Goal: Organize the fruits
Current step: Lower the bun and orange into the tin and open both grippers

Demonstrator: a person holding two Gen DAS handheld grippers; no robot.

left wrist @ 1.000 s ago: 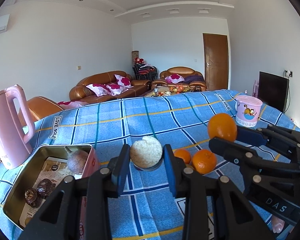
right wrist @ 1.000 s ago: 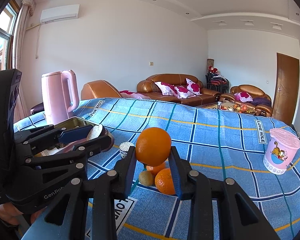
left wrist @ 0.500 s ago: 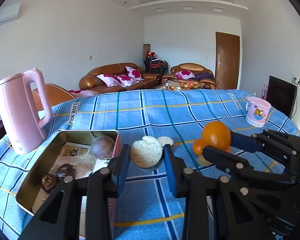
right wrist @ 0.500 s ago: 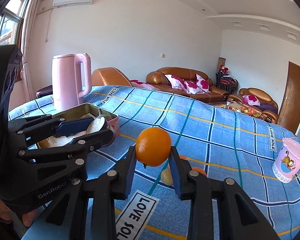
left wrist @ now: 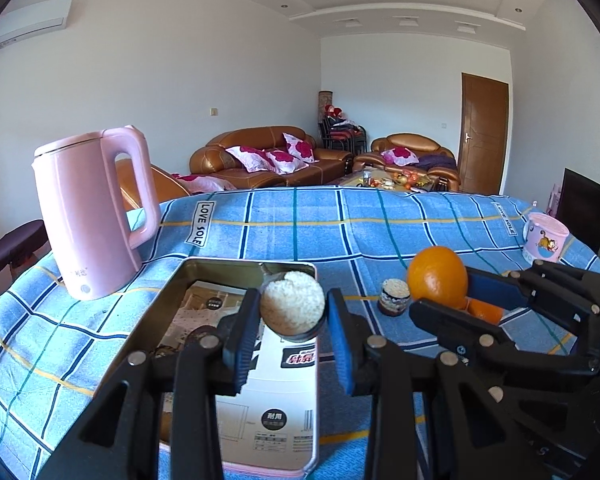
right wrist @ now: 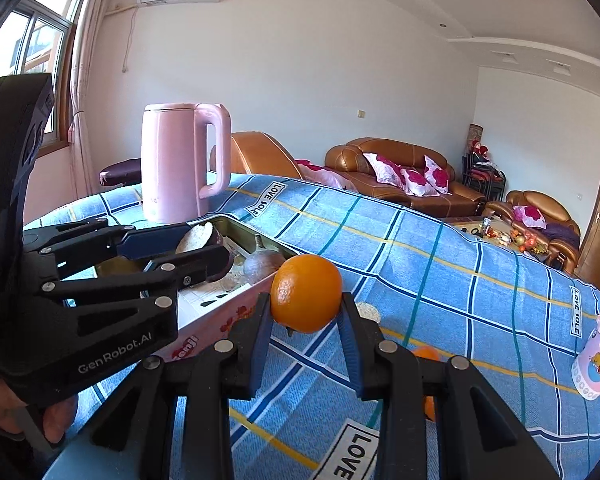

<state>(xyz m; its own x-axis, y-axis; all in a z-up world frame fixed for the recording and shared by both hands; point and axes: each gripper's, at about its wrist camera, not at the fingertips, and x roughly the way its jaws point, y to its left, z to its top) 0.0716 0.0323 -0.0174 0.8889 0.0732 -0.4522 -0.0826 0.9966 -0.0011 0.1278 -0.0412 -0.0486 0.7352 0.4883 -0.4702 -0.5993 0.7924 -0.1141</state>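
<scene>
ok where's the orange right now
The orange is shut in the right gripper, in the air just right of the tin; the left view shows it beside the left gripper.

Your left tool point(left wrist: 293, 322) is matt black plastic with bright metal pins; it holds a halved fruit point(left wrist: 292, 307) with a grainy white cut face and dark skin. Your right tool point(right wrist: 306, 322) holds an orange point(right wrist: 306, 294) with glossy, dimpled peel. The tin point(left wrist: 164, 304) has dull brushed-metal walls and printed paper inside. The cloth point(left wrist: 340, 224) is woven fabric. The kettle point(left wrist: 92, 216) is smooth pink plastic.
</scene>
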